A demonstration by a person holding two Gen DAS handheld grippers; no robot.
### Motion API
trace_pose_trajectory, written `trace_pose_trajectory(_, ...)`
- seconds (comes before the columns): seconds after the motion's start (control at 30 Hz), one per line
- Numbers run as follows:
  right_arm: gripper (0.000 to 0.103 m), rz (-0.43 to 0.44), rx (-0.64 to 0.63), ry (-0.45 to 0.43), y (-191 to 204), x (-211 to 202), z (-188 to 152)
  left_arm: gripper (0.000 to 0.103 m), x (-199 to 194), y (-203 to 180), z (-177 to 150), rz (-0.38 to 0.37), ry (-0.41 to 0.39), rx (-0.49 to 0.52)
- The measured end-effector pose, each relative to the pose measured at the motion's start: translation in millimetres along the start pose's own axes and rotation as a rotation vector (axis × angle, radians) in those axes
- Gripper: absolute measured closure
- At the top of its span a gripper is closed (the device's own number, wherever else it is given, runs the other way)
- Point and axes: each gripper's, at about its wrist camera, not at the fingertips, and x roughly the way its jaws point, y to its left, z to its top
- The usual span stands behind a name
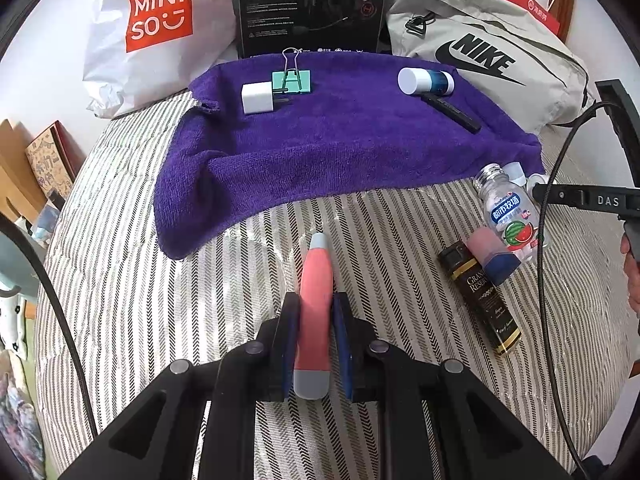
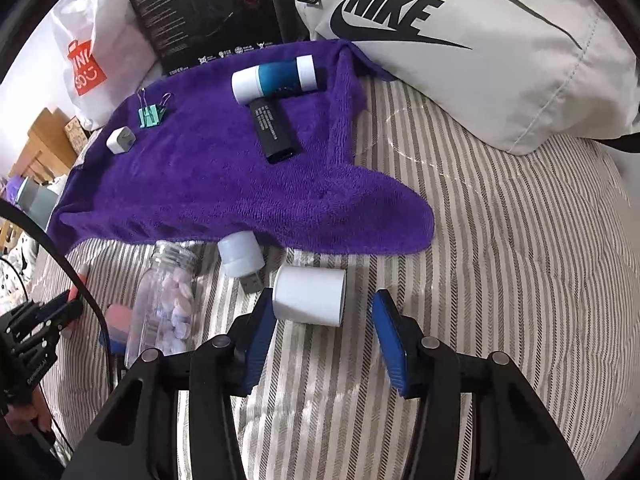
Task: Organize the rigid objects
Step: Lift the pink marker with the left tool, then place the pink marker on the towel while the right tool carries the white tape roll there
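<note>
My left gripper (image 1: 317, 302) is shut on a pink pen-like stick with grey ends (image 1: 316, 276), held over the striped bedcover short of the purple towel (image 1: 340, 148). On the towel lie a white charger cube (image 1: 257, 98), a green binder clip (image 1: 292, 80), a white-and-blue cylinder (image 1: 424, 80) and a black stick (image 1: 452, 112). My right gripper (image 2: 323, 295) is open around a white roll (image 2: 310, 298) that lies on the bedcover and touches the left finger (image 2: 260, 320). Beside the roll are a small white USB plug-in piece (image 2: 240, 258), a clear candy bottle (image 2: 166, 304) and a pink-and-blue eraser (image 2: 120, 328).
A black-and-gold lighter-shaped box (image 1: 480, 296) lies by the eraser. Behind the towel stand a black carton (image 1: 312, 4), a white Miniso bag (image 1: 156, 32) and a grey Nike bag (image 2: 460, 40). Cables hang near both grippers. The bed edge drops off at the left.
</note>
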Motion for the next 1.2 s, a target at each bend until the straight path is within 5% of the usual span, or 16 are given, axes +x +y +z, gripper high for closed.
trace_pose_trajectory(0.17, 0.068, -0.017, 0.003, -0.035, 4.2, 3.2, 4.0, 0.087, 0.3, -2.6, 0.2, 0.014, -0.005, -0.005)
trace_pose_trajectory(0.53, 0.070, -0.092, -0.107, -0.028, 16.3, 1.5, -7.2, 0.086, -0.4, -5.1, -3.3, 0.024, -0.021, -0.005)
trace_pose_trajectory(0.77, 0.071, -0.009, -0.086, -0.043, 3.4, -23.3, -12.7, 0.086, -7.8, 6.5, -7.2, -0.073, -0.005, -0.042)
trace_pose_trajectory(1.2, 0.071, 0.048, -0.106, -0.044, 8.2, -34.9, -28.2, 0.086, -7.8, 2.5, -5.8, -0.040, 0.015, -0.022)
